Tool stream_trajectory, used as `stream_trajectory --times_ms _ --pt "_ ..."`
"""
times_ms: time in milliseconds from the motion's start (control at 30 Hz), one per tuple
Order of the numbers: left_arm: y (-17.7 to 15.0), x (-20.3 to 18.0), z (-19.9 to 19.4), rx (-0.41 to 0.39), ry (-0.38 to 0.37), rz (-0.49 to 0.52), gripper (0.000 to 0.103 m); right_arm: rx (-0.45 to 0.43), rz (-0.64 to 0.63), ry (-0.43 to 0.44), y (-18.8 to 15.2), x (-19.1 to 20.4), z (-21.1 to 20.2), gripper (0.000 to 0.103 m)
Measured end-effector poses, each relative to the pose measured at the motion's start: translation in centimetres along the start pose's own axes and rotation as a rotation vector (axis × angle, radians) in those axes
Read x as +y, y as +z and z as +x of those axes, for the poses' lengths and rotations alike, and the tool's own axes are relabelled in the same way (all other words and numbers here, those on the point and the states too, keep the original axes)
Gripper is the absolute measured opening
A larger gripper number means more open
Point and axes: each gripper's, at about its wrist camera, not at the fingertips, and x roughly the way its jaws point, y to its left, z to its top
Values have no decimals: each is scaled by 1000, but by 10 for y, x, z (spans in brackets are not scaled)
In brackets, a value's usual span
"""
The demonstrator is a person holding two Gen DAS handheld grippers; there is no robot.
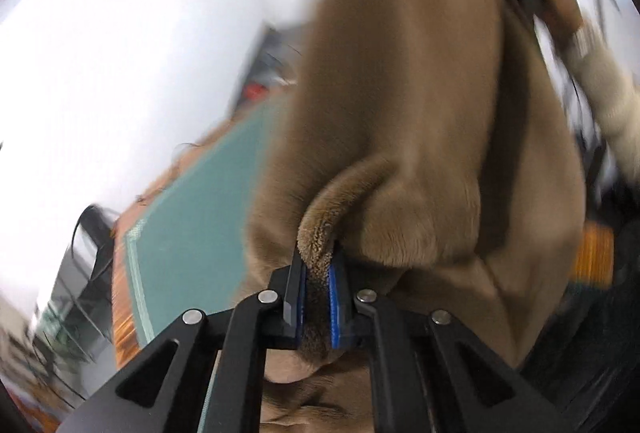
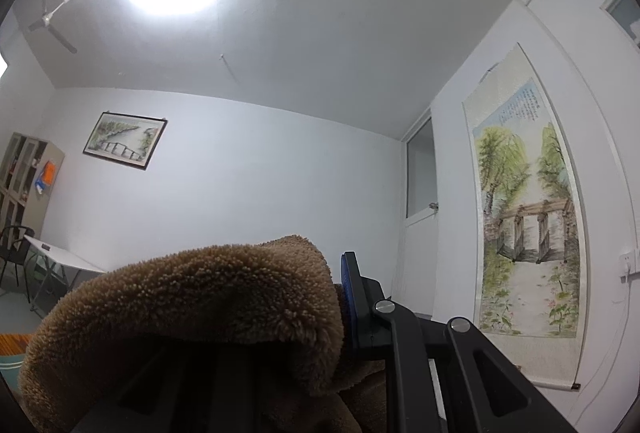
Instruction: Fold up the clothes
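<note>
A brown fleece garment (image 1: 420,93) hangs in the air and fills most of the left wrist view. My left gripper (image 1: 318,269) is shut on a fold of its edge, fleece squeezed between the blue pads. In the right wrist view the same brown fleece (image 2: 208,297) bunches over my right gripper (image 2: 336,273), which is shut on it and points up toward the ceiling. Its left finger is hidden under the fleece; only the right finger (image 2: 354,285) shows. A person's hand and sleeve (image 1: 576,45) show at the upper right of the left wrist view.
A green mat (image 1: 200,217) on an orange-brown table (image 1: 124,321) lies below the garment, blurred. The right wrist view shows a white wall, a hanging scroll painting (image 2: 528,229), a framed picture (image 2: 124,139), a door (image 2: 422,217), a white folding table (image 2: 64,257) and a cabinet (image 2: 24,169).
</note>
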Motion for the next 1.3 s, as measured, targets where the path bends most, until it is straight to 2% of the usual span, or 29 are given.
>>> stream_trajectory --times_ms 67,167,267,333,400,567,667,900,1000,1033,1100,1200,1300 --pt "12 27 -42 -133 -10 -172 9 16 4 -12 -4 -3 3 19" --pt "13 59 -100 -323 -65 -363 9 61 4 -14 -14 -4 12 19" --pt "0 72 -143 -399 -32 -452 9 112 39 14 -22 -5 17 19" --pt "-11 78 -161 -442 19 -486 9 133 73 36 -25 -8 18 19" --pt "-17 87 -176 -508 49 -525 9 111 94 37 -20 -10 10 19" --pt "-23 105 -244 -743 154 -583 9 -72 106 -9 13 -20 -26 19" --pt "-17 107 -272 -867 177 -573 9 -186 120 -44 36 -29 -47 19" --pt "-10 96 -342 -1041 300 -524 10 -287 132 -76 72 -39 -66 19" --pt "-18 93 -374 -1138 464 -567 10 -330 137 -89 87 -44 -75 19" --pt "-20 98 -382 -1156 487 -587 10 -344 139 -94 93 -45 -77 19" --pt "-21 117 -391 -1148 473 -625 10 -373 142 -103 103 -48 -83 19" --pt "-8 140 -373 -1011 421 -618 10 -407 137 -114 117 -50 -89 19" --pt "-3 141 -327 -843 337 -548 10 -372 28 -113 111 -22 -74 19"
